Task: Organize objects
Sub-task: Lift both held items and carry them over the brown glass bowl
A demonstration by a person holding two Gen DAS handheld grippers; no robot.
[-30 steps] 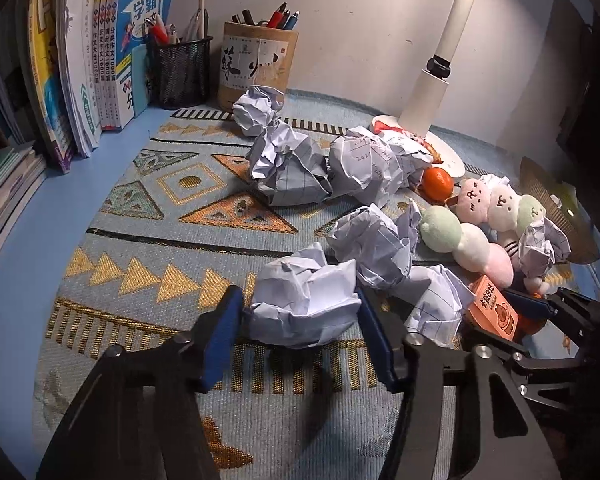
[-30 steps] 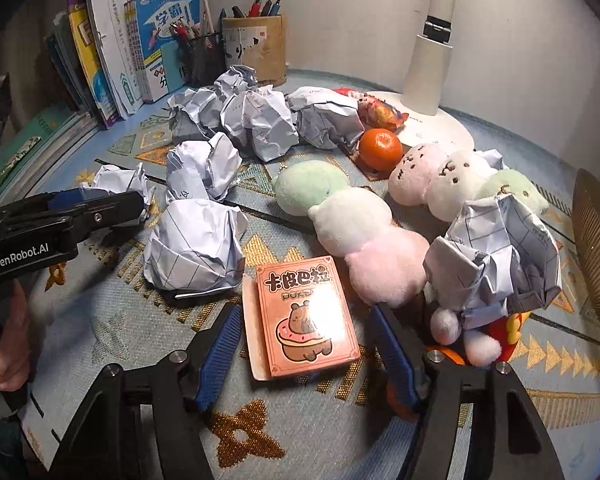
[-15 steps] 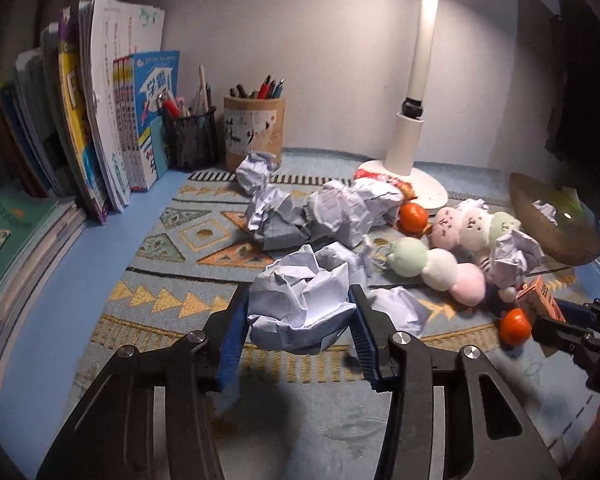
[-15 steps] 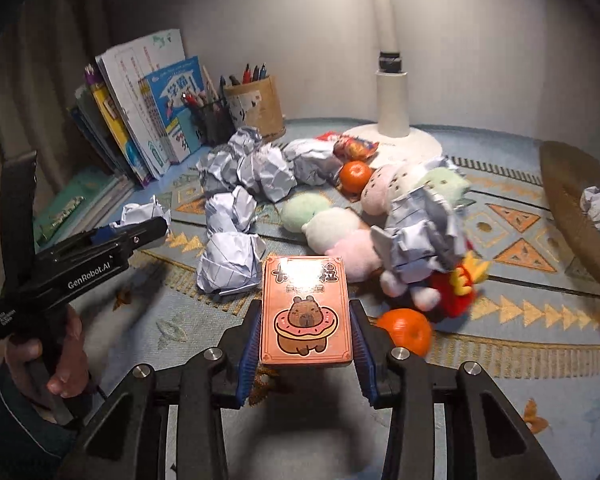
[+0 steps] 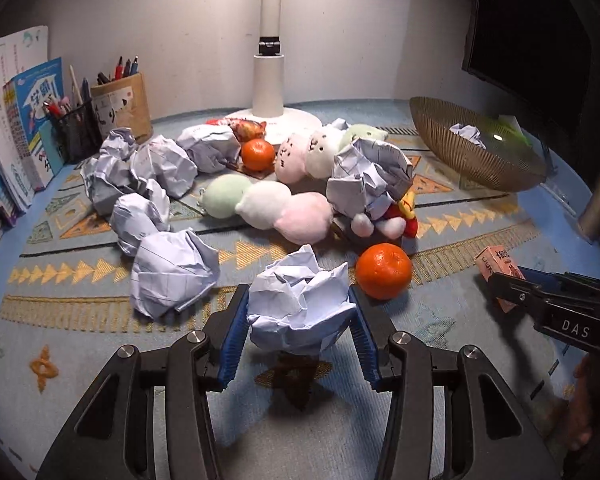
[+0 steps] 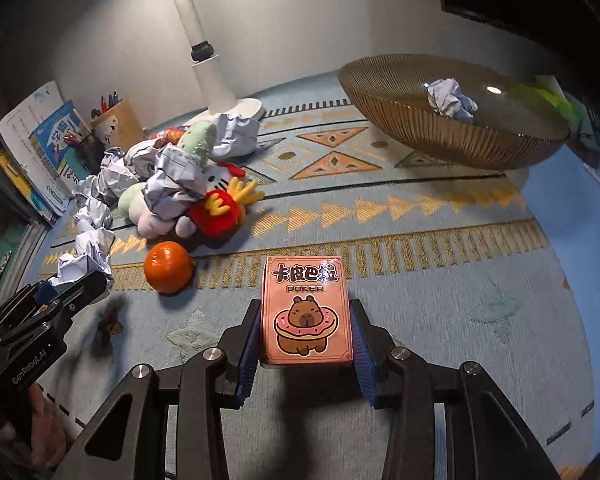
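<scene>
My left gripper is shut on a crumpled white paper ball, held above the patterned mat. My right gripper is shut on a pink card box printed with a capybara in a doughnut, its blue pads pressing both long sides. In the left wrist view the right gripper's fingers come in from the right edge with the card box. The right wrist view shows the left gripper's fingers low on the left with the paper ball.
A ribbed golden bowl with one paper ball inside stands at the back right. An orange lies just ahead of the left gripper. Plush toys, several paper balls, a lamp base, pen cups and books fill the left.
Both grippers closed on their objects, lifted them off the mat and swung right. The bowl has come into fuller view, and the books and pen cups have slid left.
</scene>
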